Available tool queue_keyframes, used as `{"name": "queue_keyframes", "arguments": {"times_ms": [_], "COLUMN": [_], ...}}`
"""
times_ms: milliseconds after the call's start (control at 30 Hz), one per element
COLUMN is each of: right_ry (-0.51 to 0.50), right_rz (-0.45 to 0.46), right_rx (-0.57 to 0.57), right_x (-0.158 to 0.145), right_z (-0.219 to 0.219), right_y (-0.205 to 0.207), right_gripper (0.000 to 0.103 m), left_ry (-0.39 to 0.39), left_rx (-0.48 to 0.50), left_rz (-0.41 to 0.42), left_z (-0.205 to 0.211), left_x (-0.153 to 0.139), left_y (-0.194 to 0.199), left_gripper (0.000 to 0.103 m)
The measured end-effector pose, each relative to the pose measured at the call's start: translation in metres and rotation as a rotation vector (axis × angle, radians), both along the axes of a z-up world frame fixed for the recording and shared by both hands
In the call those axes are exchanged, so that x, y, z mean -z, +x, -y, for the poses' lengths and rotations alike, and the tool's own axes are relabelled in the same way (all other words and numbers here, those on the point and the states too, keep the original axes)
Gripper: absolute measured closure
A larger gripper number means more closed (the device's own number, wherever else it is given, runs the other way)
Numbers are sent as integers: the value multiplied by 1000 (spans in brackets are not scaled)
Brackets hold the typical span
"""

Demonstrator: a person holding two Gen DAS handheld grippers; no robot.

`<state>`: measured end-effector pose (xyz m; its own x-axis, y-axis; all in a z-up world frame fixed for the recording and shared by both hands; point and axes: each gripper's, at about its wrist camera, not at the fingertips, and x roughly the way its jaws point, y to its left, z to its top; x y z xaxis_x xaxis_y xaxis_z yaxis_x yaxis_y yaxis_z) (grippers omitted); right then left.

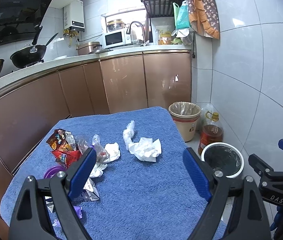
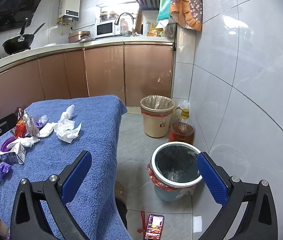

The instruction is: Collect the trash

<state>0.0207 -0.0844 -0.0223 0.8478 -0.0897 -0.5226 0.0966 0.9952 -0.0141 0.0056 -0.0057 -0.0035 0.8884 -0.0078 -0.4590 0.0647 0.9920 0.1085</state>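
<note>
Trash lies on a blue towel (image 1: 141, 190) (image 2: 93, 124) covering a table: crumpled white tissues (image 1: 145, 149) (image 2: 67, 130), a twisted clear plastic bag (image 1: 129, 133), red snack wrappers (image 1: 61, 146) (image 2: 20, 128), a small carton (image 1: 90, 193) (image 2: 18, 153), a purple lid (image 1: 52, 172) and purple scraps (image 2: 1, 170). My left gripper (image 1: 139, 172) hovers open above the towel's near part, nothing between its fingers. My right gripper (image 2: 144, 178) is open over the floor, beside the table's right edge, above a white-rimmed blue bin (image 2: 176, 166) (image 1: 223, 159) with a dark liner.
A beige lined bin (image 2: 157, 118) (image 1: 184, 120) and an oil bottle (image 2: 181, 128) (image 1: 211, 134) stand by the tiled wall. A phone (image 2: 154, 227) lies on the floor. Bronze cabinets (image 1: 121, 82) and a counter with woks run behind.
</note>
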Motion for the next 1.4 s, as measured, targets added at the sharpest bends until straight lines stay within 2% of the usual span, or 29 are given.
{"name": "queue_keyframes", "arguments": {"times_ms": [333,667,800,933,1000,1067,1167,1267,1400], "right_ry": [1,3,8,47,70,86,121,120,132], "right_rz": [-9,-27,-45,-74,-95,-112,-140,-158,-198], "right_rx": [-6,-70,-146,-248,-296,-344,-400,-438,-491], "right_x": [2,0,-2,0,4,8,16,22,33], "right_z": [1,-6,-20,-34,-43,-53,-65,-77,-90], "right_y": [6,20,33,49,58,68,86,102,126], "right_gripper": [0,2,8,19,23,30,32,35,37], "left_ry": [-13,-61,-80,-85,-97,-124,-173,-200,-259], "left_rx": [71,102,77,53,41,38,55,87,158], "left_rz": [-18,-59,-87,-116,-145,-185,-254,-319,-442], "left_z": [9,-23,-51,-91,-114,-136,-166,-182,-187], "left_x": [1,4,8,12,15,17,22,28,38], "left_y": [-5,6,16,22,26,30,39,50,80], "left_gripper": [15,15,15,16,17,24,30,30,41]}}
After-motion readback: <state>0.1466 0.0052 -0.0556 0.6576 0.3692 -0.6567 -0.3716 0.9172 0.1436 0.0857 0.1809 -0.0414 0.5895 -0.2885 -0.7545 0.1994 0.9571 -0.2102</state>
